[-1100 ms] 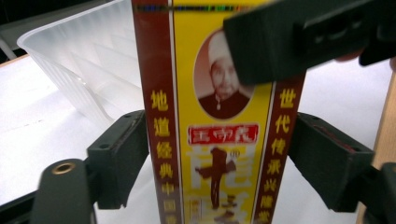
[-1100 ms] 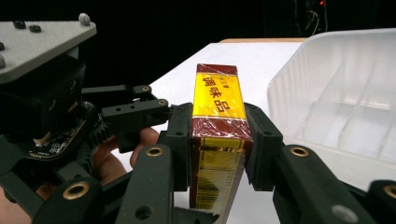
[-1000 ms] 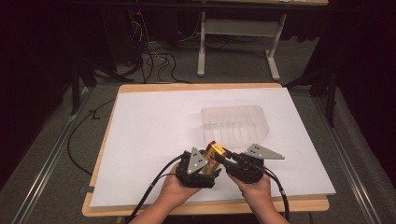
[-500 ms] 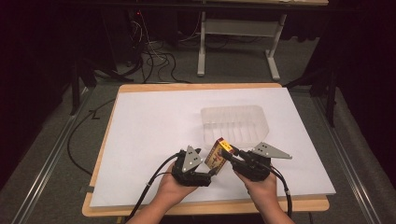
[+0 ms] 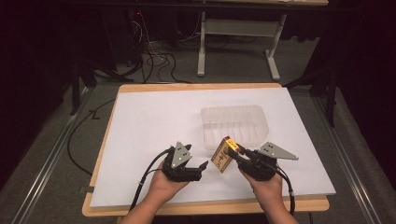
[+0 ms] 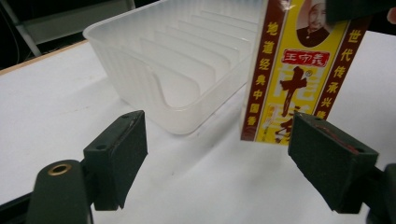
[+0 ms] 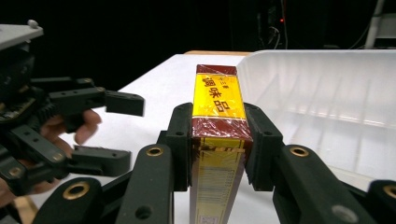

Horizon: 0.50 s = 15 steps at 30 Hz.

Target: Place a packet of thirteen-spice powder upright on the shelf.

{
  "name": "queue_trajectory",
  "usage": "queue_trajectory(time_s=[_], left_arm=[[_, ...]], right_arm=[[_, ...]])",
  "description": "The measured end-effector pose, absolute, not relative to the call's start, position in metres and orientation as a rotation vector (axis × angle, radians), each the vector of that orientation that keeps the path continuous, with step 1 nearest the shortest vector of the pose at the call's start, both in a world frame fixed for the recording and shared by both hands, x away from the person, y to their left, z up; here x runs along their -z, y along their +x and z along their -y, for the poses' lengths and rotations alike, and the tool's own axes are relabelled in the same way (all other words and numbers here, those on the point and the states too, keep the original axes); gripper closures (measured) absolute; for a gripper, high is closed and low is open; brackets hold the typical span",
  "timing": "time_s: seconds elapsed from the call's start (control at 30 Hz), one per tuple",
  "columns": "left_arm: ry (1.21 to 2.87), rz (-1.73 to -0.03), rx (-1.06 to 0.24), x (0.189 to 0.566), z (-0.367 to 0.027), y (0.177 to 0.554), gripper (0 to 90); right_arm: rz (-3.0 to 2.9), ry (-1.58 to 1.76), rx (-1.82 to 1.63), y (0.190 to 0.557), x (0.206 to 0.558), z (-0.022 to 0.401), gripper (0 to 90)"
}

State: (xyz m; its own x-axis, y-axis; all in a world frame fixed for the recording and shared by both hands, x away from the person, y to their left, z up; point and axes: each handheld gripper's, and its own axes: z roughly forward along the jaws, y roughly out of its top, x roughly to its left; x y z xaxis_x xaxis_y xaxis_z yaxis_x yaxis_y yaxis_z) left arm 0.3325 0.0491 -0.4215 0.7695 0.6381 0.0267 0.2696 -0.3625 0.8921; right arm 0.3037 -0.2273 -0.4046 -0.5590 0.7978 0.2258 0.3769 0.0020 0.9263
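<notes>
The box (image 5: 223,155), a yellow and dark red carton, is held upright by the right gripper (image 5: 239,157), just in front of the tray (image 5: 235,125) at its near edge. In the right gripper view the box (image 7: 217,140) is seen clamped between both pads (image 7: 180,140), which press on its two narrow sides. The left gripper (image 5: 201,165) stands apart, to the near left of the tray. Its jaws have just been closing, yet nothing is gripped: in the left gripper view the pads (image 6: 119,154) stand clear of one another, with the box (image 6: 299,70) seen beyond them and untouched.

The step in hand is judged to be the carrying of the box over the tray's near wall and its setting down between the ribs. For this to be done well, the box should be lifted high enough for its lower edge to clear the wall and kept upright. It should be lined up with one slot before it is lowered, since the ribs (image 6: 187,65) run close together and a tilted box could catch on one. The grip should be loosened only once the box rests on the tray floor. The left gripper is best kept aside, or used to steady the light tray against sliding on the table (image 5: 154,121).

Counted: one box, one tray, two grippers, one table.
</notes>
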Motion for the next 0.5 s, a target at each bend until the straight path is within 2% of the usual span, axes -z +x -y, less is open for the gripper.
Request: queue_trajectory(time_s=[0.5], left_arm=[[1.927,-0.756,-0.49,0.42,-0.079,0.345,20.9]], right_arm=[[-1.847,1.239,-1.532,0.301,0.402,0.253,68.0]])
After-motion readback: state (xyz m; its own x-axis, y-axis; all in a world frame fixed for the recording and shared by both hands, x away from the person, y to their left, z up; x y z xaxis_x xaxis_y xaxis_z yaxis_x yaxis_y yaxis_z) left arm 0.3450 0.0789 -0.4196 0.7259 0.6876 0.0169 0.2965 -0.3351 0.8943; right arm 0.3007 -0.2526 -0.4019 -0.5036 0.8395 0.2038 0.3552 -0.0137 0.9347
